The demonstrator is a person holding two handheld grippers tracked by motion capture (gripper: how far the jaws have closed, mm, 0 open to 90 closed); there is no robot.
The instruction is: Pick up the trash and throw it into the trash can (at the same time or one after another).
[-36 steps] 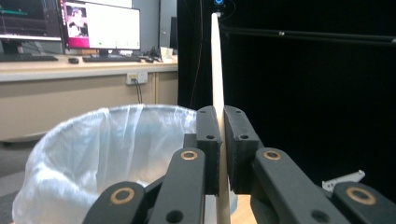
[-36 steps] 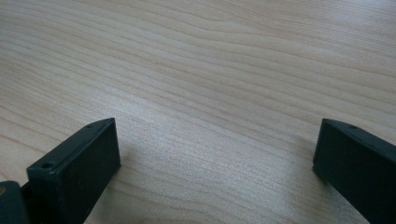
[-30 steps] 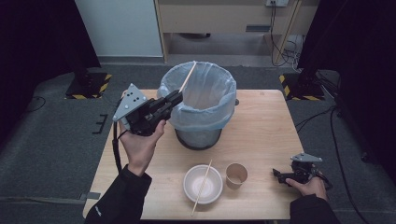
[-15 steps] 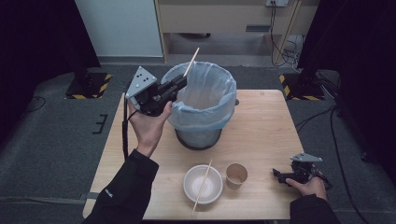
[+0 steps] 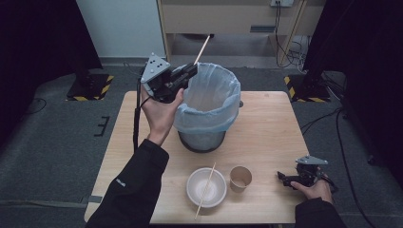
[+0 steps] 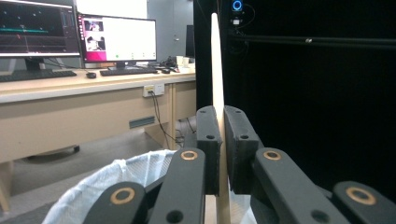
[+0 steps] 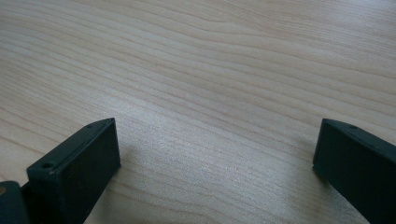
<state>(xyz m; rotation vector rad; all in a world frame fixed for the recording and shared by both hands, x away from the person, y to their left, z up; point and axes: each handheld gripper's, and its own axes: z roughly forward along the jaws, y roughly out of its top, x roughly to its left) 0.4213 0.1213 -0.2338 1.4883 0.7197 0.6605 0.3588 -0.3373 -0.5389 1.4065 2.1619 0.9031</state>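
High view: we see the left gripper (image 5: pixel 190 72) raised at the near-left rim of the bin (image 5: pixel 207 110), a dark waste bin lined with a pale blue bag, which stands on the wooden table (image 5: pixel 266 128). The jaws are clamped on a wooden chopstick (image 5: pixel 203 48), which slants up and away from the jaw tips, its far end above the floor beyond the table. The person's left hand (image 5: pixel 159 111) grips the tool from below, and the dark sleeve runs back to the bottom edge.

Left gripper view: we see the left gripper (image 6: pixel 221 121) with the two black jaws pressed narrow against the chopstick (image 6: pixel 215 60), which rises nearly upright between them; the bag's white rim (image 6: pixel 116 175) lies below and to the left.

On the near part of the table, a second chopstick (image 5: pixel 206 189) rests across a white bowl (image 5: pixel 206 187), with a paper cup (image 5: pixel 241 177) just beside the bowl on its right. The right gripper (image 5: pixel 284 179) lies low at the near-right corner, held by the right hand (image 5: pixel 313 187).

Right gripper view: we see the right gripper (image 7: pixel 217 154) with its jaws standing wide apart over bare wood grain, with nothing between them.
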